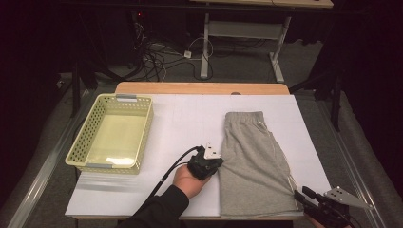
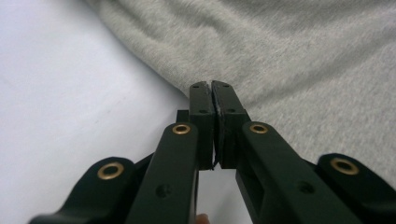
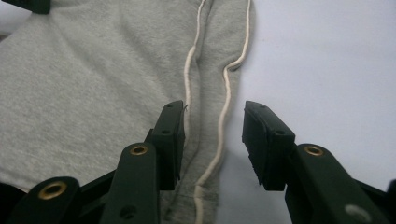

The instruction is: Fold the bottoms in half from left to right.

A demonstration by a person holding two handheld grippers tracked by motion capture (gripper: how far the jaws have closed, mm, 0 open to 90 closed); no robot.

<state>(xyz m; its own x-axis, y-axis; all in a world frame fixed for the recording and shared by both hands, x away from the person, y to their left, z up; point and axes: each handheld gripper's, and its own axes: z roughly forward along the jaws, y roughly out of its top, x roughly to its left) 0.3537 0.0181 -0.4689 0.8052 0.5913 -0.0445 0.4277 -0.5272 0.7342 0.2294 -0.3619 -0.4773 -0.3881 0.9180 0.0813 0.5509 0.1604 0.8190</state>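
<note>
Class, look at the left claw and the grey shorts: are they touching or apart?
Touching. In the left gripper view the left claw has its jaws shut together right at the edge of the grey shorts, apparently pinching the fabric edge.

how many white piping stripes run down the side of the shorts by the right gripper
2: both on the grey shorts edge, one white stripe by the right gripper inner jaw, the other stripe between its open jaws. More may be hidden.

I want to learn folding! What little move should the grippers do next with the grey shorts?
Probably close the right gripper on the piped edge it straddles. The left gripper looks shut at the opposite edge of the grey cotton shorts, whether on cloth is unclear, while the right's jaws stand open, so that side isn't held.
</note>
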